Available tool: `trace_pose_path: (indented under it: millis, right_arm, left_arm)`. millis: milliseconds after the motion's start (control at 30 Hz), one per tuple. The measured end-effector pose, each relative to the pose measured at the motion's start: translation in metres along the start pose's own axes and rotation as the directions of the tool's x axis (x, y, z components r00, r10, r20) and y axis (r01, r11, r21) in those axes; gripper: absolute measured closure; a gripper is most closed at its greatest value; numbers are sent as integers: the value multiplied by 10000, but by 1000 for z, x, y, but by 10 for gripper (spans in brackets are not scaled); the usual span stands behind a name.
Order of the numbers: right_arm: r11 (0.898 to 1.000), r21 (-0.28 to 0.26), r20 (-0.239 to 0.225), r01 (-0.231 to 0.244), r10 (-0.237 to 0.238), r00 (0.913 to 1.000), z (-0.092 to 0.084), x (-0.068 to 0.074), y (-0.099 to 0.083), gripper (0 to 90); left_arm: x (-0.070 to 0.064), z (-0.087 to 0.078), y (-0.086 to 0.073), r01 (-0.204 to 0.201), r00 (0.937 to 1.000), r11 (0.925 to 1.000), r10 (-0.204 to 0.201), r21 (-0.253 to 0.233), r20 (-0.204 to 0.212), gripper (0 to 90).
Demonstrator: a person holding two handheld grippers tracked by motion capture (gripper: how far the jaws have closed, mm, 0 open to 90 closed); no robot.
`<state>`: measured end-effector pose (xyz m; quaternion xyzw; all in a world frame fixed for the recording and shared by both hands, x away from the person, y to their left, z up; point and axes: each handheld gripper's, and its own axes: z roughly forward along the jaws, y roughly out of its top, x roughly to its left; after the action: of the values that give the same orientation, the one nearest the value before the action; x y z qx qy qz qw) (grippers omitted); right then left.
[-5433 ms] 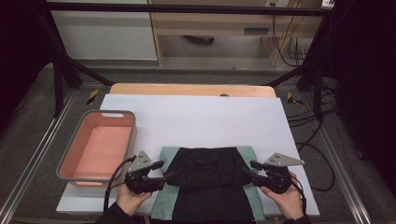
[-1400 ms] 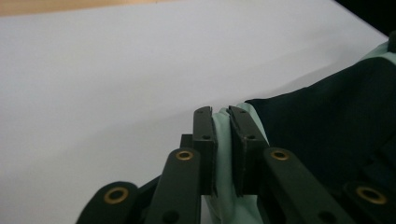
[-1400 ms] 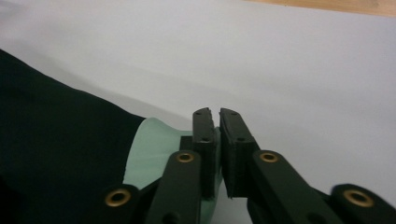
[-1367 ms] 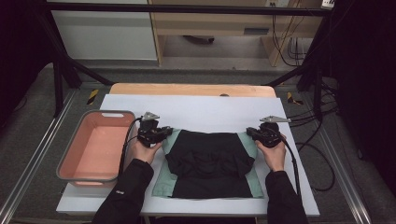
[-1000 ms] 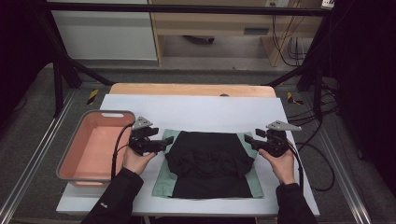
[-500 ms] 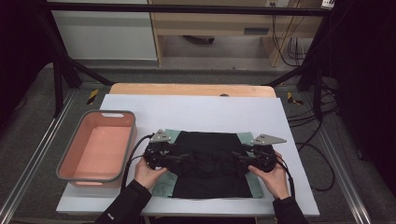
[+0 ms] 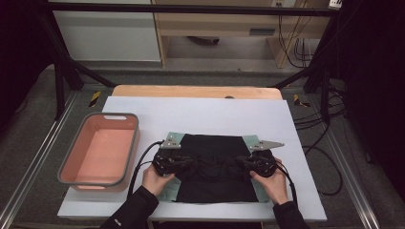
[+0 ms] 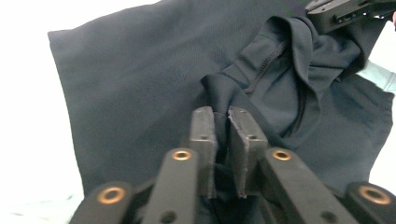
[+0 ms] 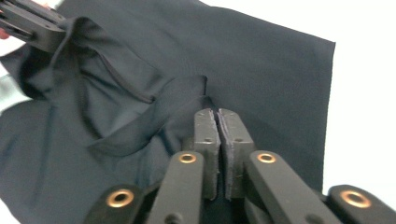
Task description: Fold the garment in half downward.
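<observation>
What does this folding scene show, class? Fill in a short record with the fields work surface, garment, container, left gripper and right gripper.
work surface: white sheet over a wooden table
garment: black garment on a pale green cloth, bunched in the middle
container: pink bin, left of the garment
left gripper: left gripper, jaws just closed, pinching a fold of the garment
right gripper: right gripper, jaws just closed, pinching a fold on the opposite side

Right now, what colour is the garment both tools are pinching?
Black garment, clearest in the left gripper view.

White-covered table: pink tub, black garment.
</observation>
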<state>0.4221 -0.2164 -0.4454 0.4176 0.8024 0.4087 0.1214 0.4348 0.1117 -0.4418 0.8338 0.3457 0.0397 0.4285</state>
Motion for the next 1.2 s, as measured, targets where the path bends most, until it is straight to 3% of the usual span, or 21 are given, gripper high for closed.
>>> trace_pose_path:
  millis: [67,300,333,433,500,633,767,933,1033,1133,1200]
  right_arm:
    - [9999,-76,-214,-143,142,9997,-8,1,0,884]
    - [9984,-461,-502,337,-361,9981,-35,14,-23,874]
    - [9983,-445,-522,377,-400,9978,-37,15,-27,872]
    - [9987,-206,-643,458,-470,9968,-43,19,-43,854]
    - [9993,57,-703,369,-365,9969,-46,20,-51,803]
    - [9994,-345,-671,45,-68,9977,-58,16,-54,690]
    - [9957,-904,-436,-189,150,9989,-67,12,-51,620]
    - [9953,-902,-212,-359,341,9992,-65,11,-52,539]
    - [9944,-910,-125,-546,536,9985,-63,10,-52,504]
    - [9898,-1212,-226,-750,728,9971,-65,9,-52,495]
    - [9901,-1122,-221,-844,824,9964,-62,10,-52,486]
  left_arm:
    - [-4,-5,-1,-111,9999,9999,111,-15,78,840]
    - [-29,-25,-18,-997,9943,9950,997,-27,371,840]
    - [-33,-28,-24,-1230,9916,9924,1227,47,402,837]
    - [-41,-34,-39,-1399,9879,9897,1376,287,718,808]
    - [-44,-37,-47,-1453,9879,9886,1427,401,613,741]
    - [-37,-48,-52,-1080,9941,9941,1081,138,-72,500]
    - [-23,-51,-56,-259,9984,9997,258,-20,-507,409]
    - [-12,-40,-61,363,9946,9991,-340,221,-981,421]
    - [-7,-35,-65,761,9949,9969,-747,178,-672,520]
    - [-7,-30,-67,809,9955,9960,-789,370,-517,618]
    - [-9,-28,-68,739,9962,9961,-715,476,-493,661]
